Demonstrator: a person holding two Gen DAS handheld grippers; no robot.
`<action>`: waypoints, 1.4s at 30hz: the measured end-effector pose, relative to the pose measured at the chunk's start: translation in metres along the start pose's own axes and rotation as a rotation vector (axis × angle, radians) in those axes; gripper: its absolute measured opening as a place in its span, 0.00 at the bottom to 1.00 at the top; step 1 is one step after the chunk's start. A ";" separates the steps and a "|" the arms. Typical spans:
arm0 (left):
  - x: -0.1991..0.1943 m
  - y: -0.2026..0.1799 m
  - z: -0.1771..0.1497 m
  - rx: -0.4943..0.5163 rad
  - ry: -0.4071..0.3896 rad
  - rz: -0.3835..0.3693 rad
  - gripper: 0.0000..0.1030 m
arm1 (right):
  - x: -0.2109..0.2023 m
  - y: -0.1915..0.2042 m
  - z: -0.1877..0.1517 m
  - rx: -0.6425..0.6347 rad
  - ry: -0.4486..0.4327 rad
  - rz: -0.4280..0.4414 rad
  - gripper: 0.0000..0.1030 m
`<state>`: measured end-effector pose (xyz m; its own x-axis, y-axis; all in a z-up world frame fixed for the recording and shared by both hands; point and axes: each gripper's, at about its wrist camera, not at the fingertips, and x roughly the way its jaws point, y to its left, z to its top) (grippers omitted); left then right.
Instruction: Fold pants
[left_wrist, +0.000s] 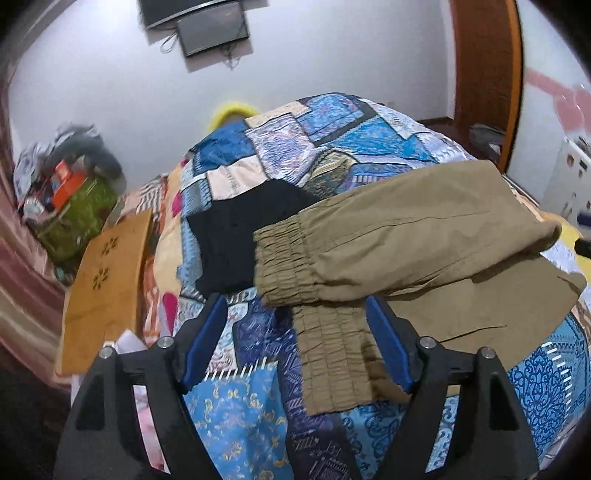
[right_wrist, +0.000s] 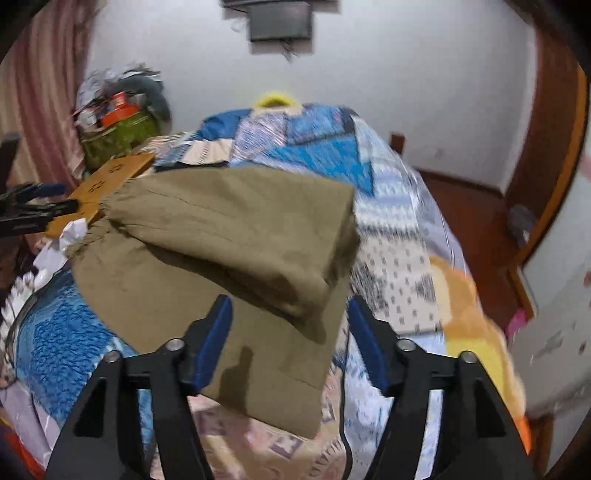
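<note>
Your left gripper (left_wrist: 295, 325) and right gripper (right_wrist: 290, 325) both had jaws spread, holding nothing. Pants (left_wrist: 406, 236) lay half-folded on the bed (left_wrist: 295, 147): light, limp, probably non-slip. Pinch the elastic cuffs (left_wrist: 284, 258).

We find open bedspread (left_wrist: 258, 147) far of the khaki pants (left_wrist: 424, 236), with only a black cloth (left_wrist: 236, 236) lying flat at its left. At the near left, a wooden board (left_wrist: 107, 280) and a spiral notebook (left_wrist: 236, 402) crowd the bed edge. Right of the pants, the quilt (right_wrist: 399, 243) lies bare.
</note>
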<state>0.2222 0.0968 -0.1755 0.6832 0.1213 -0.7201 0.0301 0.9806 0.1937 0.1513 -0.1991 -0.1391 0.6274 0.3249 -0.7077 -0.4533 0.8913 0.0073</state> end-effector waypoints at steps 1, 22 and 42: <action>0.002 -0.004 0.002 0.008 0.003 -0.016 0.79 | 0.000 0.006 0.004 -0.019 -0.011 0.007 0.68; 0.060 -0.063 0.009 0.255 0.089 -0.007 0.77 | 0.087 0.057 0.058 -0.180 0.066 0.156 0.13; -0.014 -0.062 -0.010 0.213 0.011 -0.104 0.09 | 0.023 0.059 0.026 -0.283 0.002 0.096 0.08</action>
<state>0.2037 0.0354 -0.1843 0.6607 0.0245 -0.7503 0.2539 0.9333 0.2540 0.1554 -0.1308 -0.1369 0.5723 0.4027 -0.7143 -0.6691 0.7329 -0.1229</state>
